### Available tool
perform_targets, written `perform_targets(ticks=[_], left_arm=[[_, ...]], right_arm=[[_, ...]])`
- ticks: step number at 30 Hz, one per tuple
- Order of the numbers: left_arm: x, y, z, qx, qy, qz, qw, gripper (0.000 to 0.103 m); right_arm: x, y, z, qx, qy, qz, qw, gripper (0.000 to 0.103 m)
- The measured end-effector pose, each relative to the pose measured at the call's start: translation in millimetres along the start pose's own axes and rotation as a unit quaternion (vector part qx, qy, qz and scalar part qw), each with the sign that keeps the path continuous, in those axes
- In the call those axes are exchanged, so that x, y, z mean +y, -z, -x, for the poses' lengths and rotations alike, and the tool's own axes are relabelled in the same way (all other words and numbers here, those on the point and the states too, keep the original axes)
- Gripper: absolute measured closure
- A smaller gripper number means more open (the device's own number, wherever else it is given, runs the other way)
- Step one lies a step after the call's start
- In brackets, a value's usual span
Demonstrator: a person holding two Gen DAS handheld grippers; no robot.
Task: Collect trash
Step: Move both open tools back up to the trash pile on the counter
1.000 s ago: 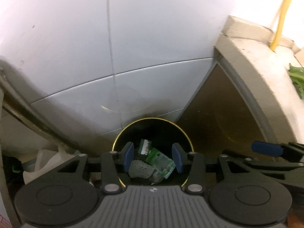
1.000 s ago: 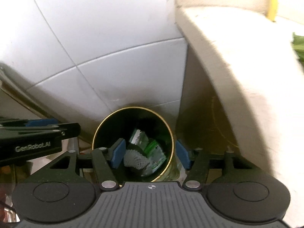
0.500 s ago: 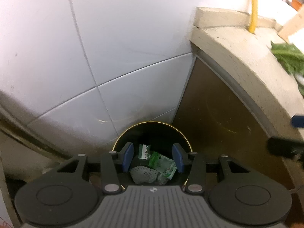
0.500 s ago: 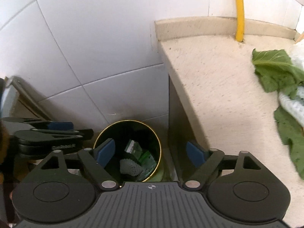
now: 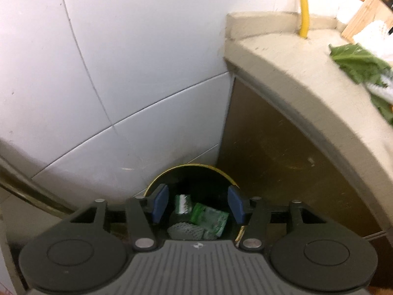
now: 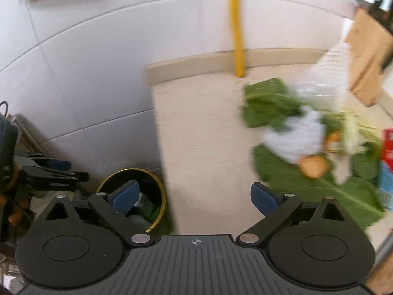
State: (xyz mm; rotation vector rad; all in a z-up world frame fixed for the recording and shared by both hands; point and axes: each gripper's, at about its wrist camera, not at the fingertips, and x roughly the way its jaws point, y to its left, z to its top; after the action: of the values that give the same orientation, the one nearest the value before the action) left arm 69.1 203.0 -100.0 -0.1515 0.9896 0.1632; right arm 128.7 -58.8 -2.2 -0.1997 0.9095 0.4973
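Note:
A gold-rimmed black bin [image 5: 169,172] stands on the floor in the corner between the tiled wall and the counter's side. It holds green wrappers [image 5: 208,218] and a white foam net [image 5: 184,231]. My left gripper [image 5: 197,202] hangs open and empty above the bin. My right gripper [image 6: 194,196] is wide open and empty, over the counter's left edge, with the bin [image 6: 157,184] at its lower left. On the counter lie green leaves [image 6: 267,100], white foam netting [image 6: 297,135] and orange peel [image 6: 313,164], all blurred.
A beige counter [image 6: 201,123] runs right of the bin, with a brown cabinet side [image 5: 282,159] under it. A yellow pipe [image 6: 237,24] climbs the white tiled wall. A wooden board [image 6: 371,49] and a red-blue box [image 6: 388,152] stand at the right. The left gripper [image 6: 49,172] shows at far left.
My right gripper has swung up and right from above the bin to the counter and opened wider. My left gripper has risen a little and opened slightly above the bin.

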Motion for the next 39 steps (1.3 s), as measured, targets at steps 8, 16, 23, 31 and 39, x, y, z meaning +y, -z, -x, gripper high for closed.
perform_targets(ticks=[8,16,23,31,39], left_arm=[[-32,-7,20,-0.033,0.044,-0.003,0.9985,0.039],[-92,-45,48,-0.095,0.089,-0.069,0.9891,0.024],[-134,-70,42,-0.099,0.114,-0.114,0.9820,0.022],[-164,-88,32,-0.094,0.142,-0.141,0.9752,0.021],[-190,-107,23,-0.100,0.157,-0.175,0.9669,0.021]], right_arm=[[-49,14,30,-0.028,0.028,-0.014,0.999,0.000],[-90,12,35,-0.045,0.039,-0.060,0.996,0.001],[-122,17,41,-0.060,0.043,-0.096,0.993,0.001],[-151,21,45,-0.066,0.071,-0.122,0.988,0.000],[-171,26,46,-0.067,0.095,-0.143,0.983,0.000]])
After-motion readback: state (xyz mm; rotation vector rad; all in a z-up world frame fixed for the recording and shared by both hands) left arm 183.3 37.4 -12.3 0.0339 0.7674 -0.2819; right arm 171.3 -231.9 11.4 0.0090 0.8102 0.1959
